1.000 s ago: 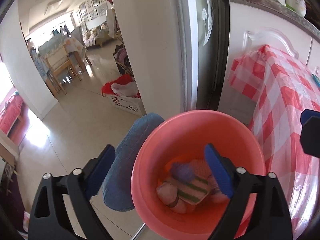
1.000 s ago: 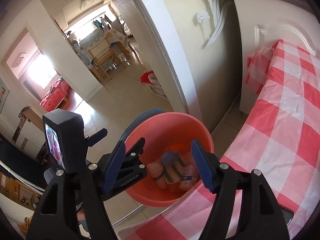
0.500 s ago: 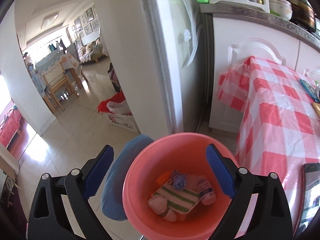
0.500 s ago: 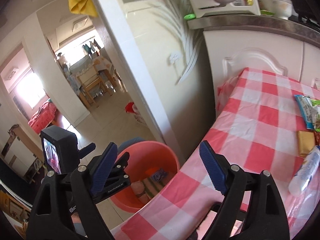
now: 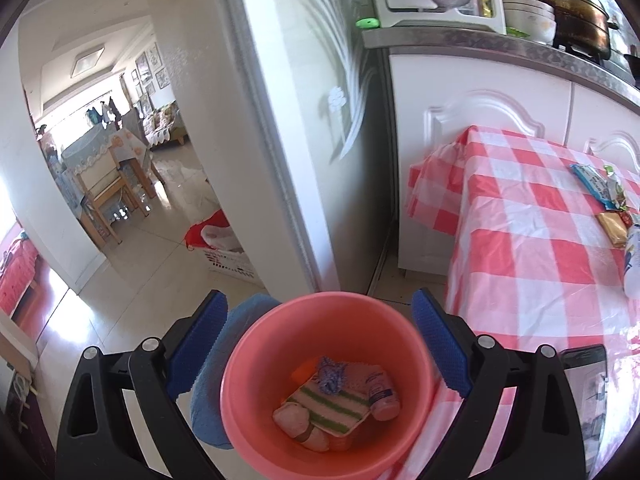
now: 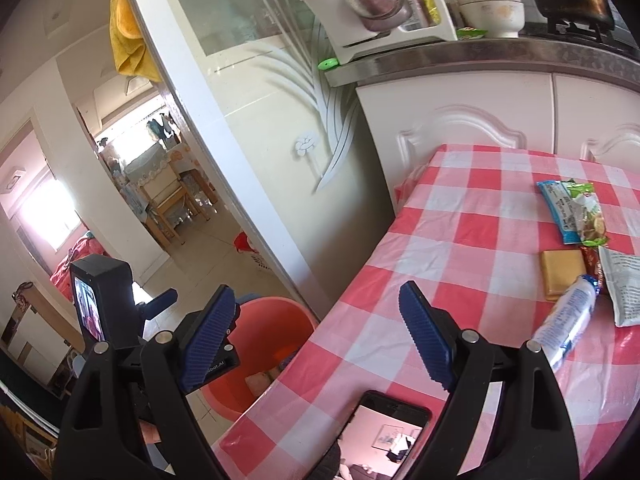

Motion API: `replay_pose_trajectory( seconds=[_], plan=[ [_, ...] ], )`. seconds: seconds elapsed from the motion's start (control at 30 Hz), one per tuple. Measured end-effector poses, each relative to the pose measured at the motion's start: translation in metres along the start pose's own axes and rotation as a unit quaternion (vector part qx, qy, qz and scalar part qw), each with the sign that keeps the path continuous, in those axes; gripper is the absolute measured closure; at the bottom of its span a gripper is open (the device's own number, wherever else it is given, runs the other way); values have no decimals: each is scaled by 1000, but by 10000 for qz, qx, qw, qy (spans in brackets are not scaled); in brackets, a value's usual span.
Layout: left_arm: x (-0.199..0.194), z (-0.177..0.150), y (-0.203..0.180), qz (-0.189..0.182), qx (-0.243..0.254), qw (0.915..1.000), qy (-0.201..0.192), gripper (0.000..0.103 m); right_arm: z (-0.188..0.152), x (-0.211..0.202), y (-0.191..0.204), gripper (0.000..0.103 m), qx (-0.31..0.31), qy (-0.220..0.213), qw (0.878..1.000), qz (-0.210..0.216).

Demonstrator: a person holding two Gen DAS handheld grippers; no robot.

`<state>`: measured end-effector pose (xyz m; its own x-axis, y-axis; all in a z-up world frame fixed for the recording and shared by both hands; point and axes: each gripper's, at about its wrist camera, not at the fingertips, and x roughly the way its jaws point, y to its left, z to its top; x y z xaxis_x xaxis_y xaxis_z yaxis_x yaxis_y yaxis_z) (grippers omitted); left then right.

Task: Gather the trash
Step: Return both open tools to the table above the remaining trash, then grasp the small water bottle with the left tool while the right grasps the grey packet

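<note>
left wrist: steeply down into pink bin (image 5: 326,384) | right wrist: across checked table (image 6: 460,264) | shared: bin, table

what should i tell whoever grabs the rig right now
Left gripper: open, empty, above the pink bucket.
Right gripper: open, empty, over the near edge of the checked table.
Done: a striped wrapper and a small bottle lie in the bucket.
Left: on the table, the white tube, tan packet, blue wrapper and grey bag. The phone is probably not trash.
</note>
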<state>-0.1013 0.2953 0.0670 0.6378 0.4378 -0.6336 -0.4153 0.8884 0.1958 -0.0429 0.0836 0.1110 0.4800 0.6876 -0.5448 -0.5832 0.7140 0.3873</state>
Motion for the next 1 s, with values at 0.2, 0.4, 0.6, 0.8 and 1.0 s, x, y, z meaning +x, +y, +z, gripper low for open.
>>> replay_pose_trajectory(
  seconds=[0.2,0.4,0.6,0.8,1.0],
  plan=[
    [-11,9,-22,-257,121,9996,-60,10,-3,-26,-21,18,184,-236,9995,-110],
    [-27,17,-47,-674,260,9973,-163,10,-5,-53,-57,18,530,-514,9968,-299],
    [-42,26,-83,-1122,439,9925,-216,10,-5,-87,-98,18,902,-884,9910,-445],
    [-56,32,-124,-1503,700,9858,-247,10,-8,-120,-143,18,1323,-1170,9823,-630],
    [-63,33,-160,-2202,903,9712,-74,10,-15,-142,-181,18,1692,-1306,9737,-789]
  ],
)
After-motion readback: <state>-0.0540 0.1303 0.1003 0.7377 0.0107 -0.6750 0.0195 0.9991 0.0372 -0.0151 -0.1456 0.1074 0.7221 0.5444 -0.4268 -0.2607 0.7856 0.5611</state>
